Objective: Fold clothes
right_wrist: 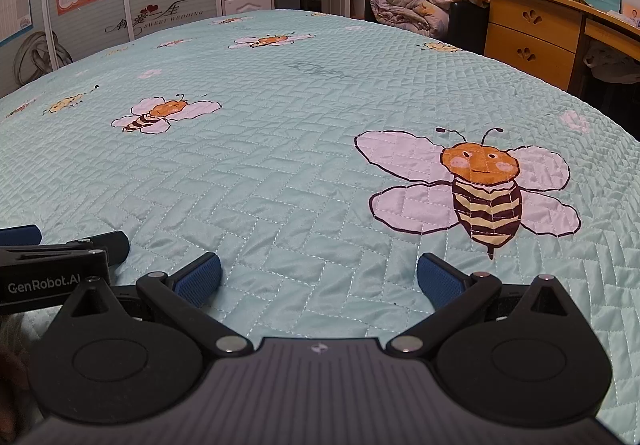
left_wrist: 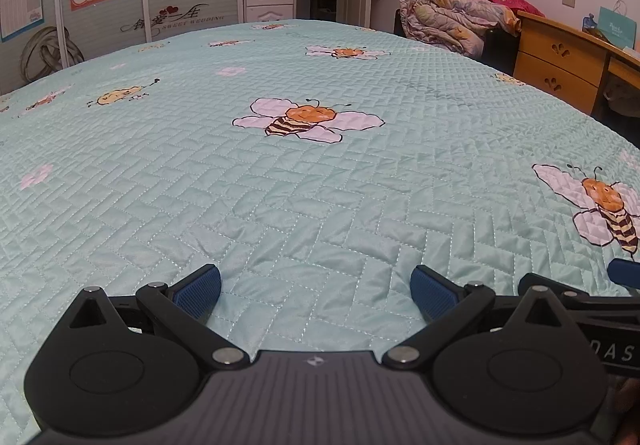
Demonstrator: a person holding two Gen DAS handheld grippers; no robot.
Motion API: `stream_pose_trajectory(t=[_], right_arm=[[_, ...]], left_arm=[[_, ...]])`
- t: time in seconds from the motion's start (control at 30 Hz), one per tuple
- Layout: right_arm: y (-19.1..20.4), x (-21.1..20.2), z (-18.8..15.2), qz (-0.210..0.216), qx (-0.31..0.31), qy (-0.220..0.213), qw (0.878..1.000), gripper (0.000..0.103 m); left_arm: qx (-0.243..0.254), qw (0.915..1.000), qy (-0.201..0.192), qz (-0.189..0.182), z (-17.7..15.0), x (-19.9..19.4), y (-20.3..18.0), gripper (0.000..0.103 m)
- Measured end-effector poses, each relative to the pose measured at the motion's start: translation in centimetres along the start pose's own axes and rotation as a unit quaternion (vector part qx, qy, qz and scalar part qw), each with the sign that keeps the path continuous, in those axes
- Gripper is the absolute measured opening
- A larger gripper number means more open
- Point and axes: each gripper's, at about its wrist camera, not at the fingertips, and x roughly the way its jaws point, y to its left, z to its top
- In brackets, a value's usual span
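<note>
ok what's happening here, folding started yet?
Not yet. A person holds the left tool and right tool side by side, low over a bee-print quilted bedspread, both open and holding nothing. No garment shows in either view; only a rolled quilt lies beyond the bed.

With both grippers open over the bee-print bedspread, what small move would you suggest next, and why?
Probably bring a garment onto the bedspread first: the left gripper and right gripper are both open and hold nothing, and neither view shows any clothing on the bed.
</note>
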Motion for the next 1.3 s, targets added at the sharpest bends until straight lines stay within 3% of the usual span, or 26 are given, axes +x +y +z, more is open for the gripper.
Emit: stream_pose_trajectory(t=[0.17,0.27,0.33,0.43,0.53,0.63,0.73,0.83,0.9,1.03,1.13,1.3], right_arm=[[1.1,-1.1,-0.1,0.004,-0.004,0.017,1.000,0.103],[1.8,-1.7,-0.1,0.006,-0.006,0.026,1.000,0.103],[2.2,-2.2,-0.2,0.008,-0.008,0.033,0.999,0.103],[3.5,-3.2,-0.4,0.015,-0.015,0.046,0.999,0.103],[8.9,-7.0,-1.9,0.082,-0.050,0.083,0.992,0.102],[14.9,-11.8,-3.0,0.186,-0.052,0.114,0.974,0.102],[21.1,-16.8,-3.6,0.287,-0.071,0.127,0.947,0.102],[26.8,-22.1,-3.3,0.356,-0.117,0.120,0.919,0.102],[29.9,-25.8,-2.8,0.383,-0.154,0.101,0.905,0.102],[33.8,-31.8,-1.4,0.426,-0.190,0.065,0.882,0.102],[35.6,-35.1,-0.5,0.436,-0.202,0.030,0.876,0.102],[37.1,-38.9,-0.9,0.448,-0.221,-0.053,0.865,0.102]], left_arm=[[0.008,0.9998,0.015,0.009,-0.1,0.1,0.2,0.103],[0.020,0.9981,0.057,-0.007,-0.8,-2.1,0.9,0.103],[0.007,0.9970,0.077,0.005,-2.3,-5.8,2.7,0.103],[-0.022,0.9947,0.086,0.053,-4.7,-11.8,7.3,0.103],[-0.063,0.9869,0.101,0.109,-7.1,-18.2,13.4,0.103],[-0.094,0.9698,0.104,0.199,-8.7,-24.9,19.5,0.103],[-0.148,0.9386,0.120,0.288,-9.7,-30.7,25.1,0.103],[-0.197,0.9133,0.124,0.334,-11.3,-35.8,29.1,0.103],[-0.215,0.9024,0.122,0.353,-11.7,-38.7,30.8,0.103],[-0.229,0.8930,0.115,0.370,-11.9,-41.8,33.3,0.103],[-0.241,0.8874,0.108,0.378,-12.0,-43.2,34.8,0.103],[-0.230,0.8905,0.074,0.385,-11.9,-44.5,35.6,0.103]])
